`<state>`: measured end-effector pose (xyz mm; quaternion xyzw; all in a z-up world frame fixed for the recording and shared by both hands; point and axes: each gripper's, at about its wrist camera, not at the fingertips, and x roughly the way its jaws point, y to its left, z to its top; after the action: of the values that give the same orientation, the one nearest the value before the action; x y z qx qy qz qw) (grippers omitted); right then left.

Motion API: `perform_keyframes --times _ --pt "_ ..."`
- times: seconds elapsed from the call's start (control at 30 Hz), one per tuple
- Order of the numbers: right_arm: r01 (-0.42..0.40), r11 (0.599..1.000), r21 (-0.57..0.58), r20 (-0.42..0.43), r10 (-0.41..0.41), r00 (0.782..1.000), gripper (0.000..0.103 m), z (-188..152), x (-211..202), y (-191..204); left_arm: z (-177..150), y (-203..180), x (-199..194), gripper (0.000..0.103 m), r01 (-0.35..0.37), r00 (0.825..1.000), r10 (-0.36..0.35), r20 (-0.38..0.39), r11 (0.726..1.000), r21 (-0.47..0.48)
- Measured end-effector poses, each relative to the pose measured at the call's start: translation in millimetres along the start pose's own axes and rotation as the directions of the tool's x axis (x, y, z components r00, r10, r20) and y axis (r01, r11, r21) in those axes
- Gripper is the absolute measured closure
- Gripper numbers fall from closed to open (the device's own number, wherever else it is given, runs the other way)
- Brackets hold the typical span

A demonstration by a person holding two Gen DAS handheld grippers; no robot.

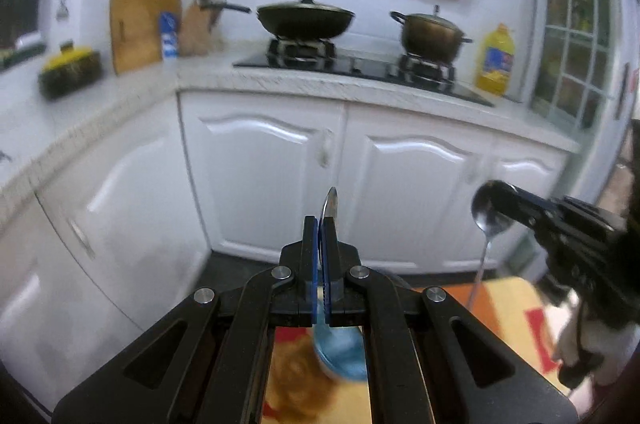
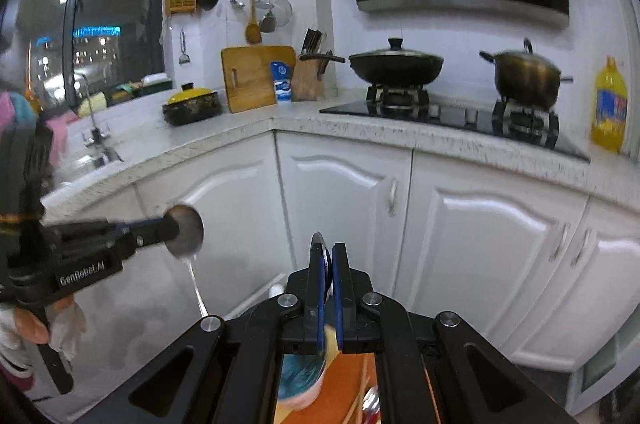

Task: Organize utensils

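My left tongs (image 1: 325,224) pinch one spoon (image 1: 330,202) by its bowl. My right tongs (image 2: 329,256) pinch another spoon (image 2: 320,248) the same way — handles hang down, both up in the air, easy to drop in a holder.

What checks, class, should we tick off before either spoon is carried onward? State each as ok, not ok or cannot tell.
1. Left gripper shut on left spoon: ok.
2. Right gripper shut on right spoon: ok.
3. Grip at the bowl end, right spoon's handle hanging: ok.
4. Grippers apart from each other: ok.
5. Blue bowl below as drop-off: cannot tell.
6. Spoons clear of the cabinet doors: ok.
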<state>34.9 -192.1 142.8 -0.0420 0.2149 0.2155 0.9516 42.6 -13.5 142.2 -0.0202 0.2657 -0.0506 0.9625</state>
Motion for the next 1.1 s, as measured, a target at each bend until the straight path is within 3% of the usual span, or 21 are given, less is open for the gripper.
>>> perform_keyframes --times 0.13,0.33,0.53,0.73,0.8,0.93,1.1 --pt "0.064 0.996 -0.064 -0.001 -0.065 0.998 0.100 -4 35 7 -1 4 29 0.103 -0.061 0.998 0.061 0.007 0.998 0.031" --pt "0.098 0.989 -0.112 -0.020 -0.101 0.995 0.100 -23 67 11 -24 -9 57 0.103 -0.069 0.997 0.072 -0.024 0.992 0.103" --pt "0.045 0.993 -0.112 -0.102 -0.056 0.993 0.099 -51 81 12 -50 -17 75 0.103 -0.048 0.994 0.058 -0.090 0.992 0.115" --pt "-0.084 0.996 0.020 -0.200 0.086 0.976 0.096 -66 79 1 -54 -15 71 0.102 -0.021 0.993 0.029 -0.117 0.997 0.072" --pt "-0.109 0.991 0.076 -0.209 0.123 0.970 0.091 -70 77 -5 -55 -15 69 0.097 -0.007 0.991 0.016 -0.132 0.998 0.064" --pt "-0.119 0.982 0.148 -0.192 0.147 0.970 0.081 -73 66 -13 -59 -11 64 0.068 0.016 0.988 -0.014 -0.154 1.000 0.010" --pt "-0.117 0.977 0.177 -0.190 0.151 0.970 0.076 -75 55 -17 -63 -10 55 0.067 0.025 0.985 -0.029 -0.169 0.999 -0.024"
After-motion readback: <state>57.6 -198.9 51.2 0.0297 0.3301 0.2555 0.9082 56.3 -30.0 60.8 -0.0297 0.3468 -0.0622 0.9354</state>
